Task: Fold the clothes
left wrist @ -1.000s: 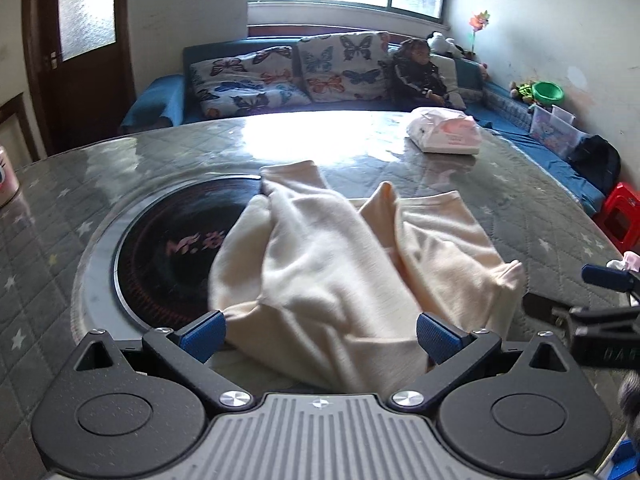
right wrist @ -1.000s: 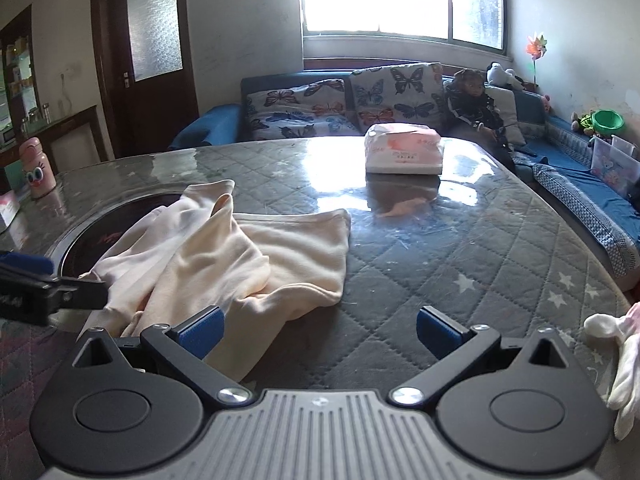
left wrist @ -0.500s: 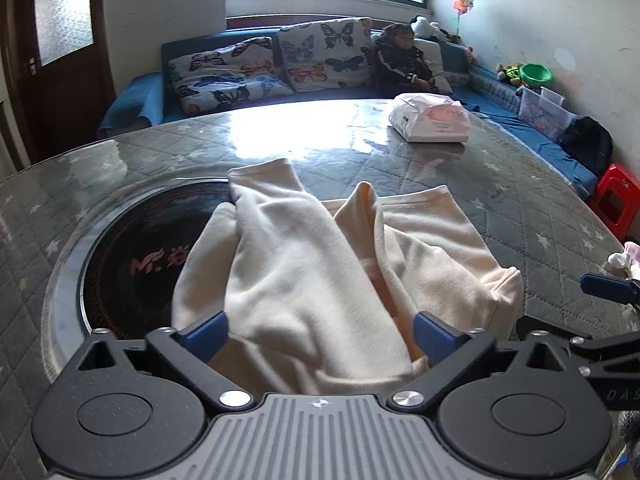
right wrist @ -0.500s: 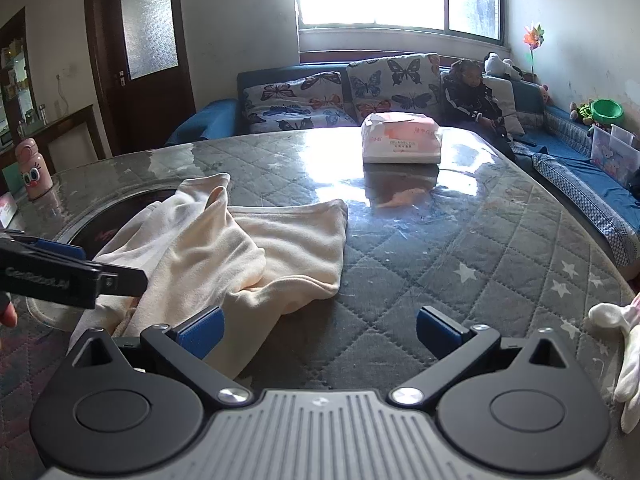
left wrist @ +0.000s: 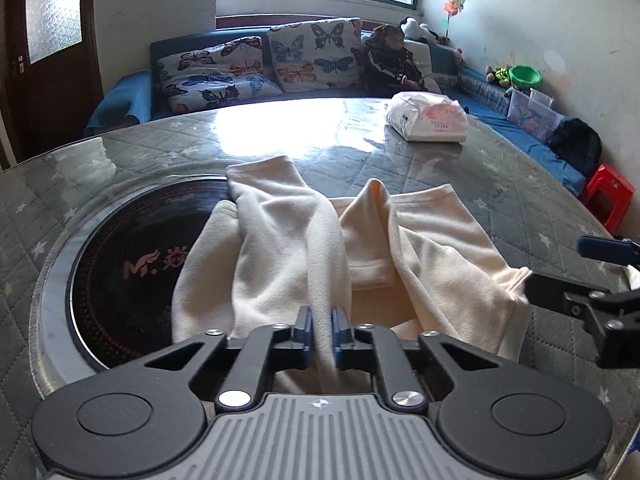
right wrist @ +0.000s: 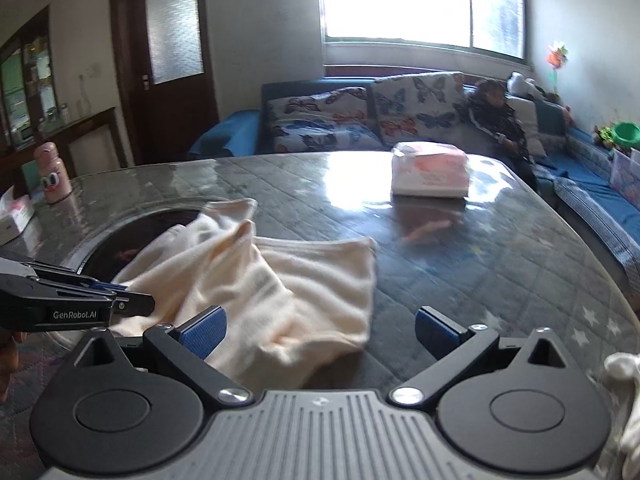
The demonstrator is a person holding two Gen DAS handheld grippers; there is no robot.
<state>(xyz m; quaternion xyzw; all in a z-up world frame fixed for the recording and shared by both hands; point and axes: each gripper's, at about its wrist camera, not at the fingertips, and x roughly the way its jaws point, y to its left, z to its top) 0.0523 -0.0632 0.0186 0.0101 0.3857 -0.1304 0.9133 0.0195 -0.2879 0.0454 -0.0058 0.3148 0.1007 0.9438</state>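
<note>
A cream fleece garment (left wrist: 288, 248) lies crumpled on the grey quilted table (left wrist: 460, 168), partly over a round black inset. My left gripper (left wrist: 320, 330) is shut on a ridge of the garment at its near edge; cloth runs between the blue pads. In the right wrist view the same garment (right wrist: 296, 292) lies in front and to the left. My right gripper (right wrist: 320, 326) is open above its near edge, the left pad over the cloth and nothing held. The left gripper (right wrist: 116, 300) shows at the left of that view, pinching the cloth.
A white and pink tissue pack (left wrist: 428, 118) sits at the far right of the table. A pink bottle (right wrist: 52, 172) stands at the left edge. A person (left wrist: 392, 60) sits on the blue sofa with butterfly cushions (left wrist: 260, 68). A red stool (left wrist: 608, 196) is by the right.
My left gripper went from open to shut, pinching a fold of the garment at its near edge. My right gripper came closer to the garment and stays open.
</note>
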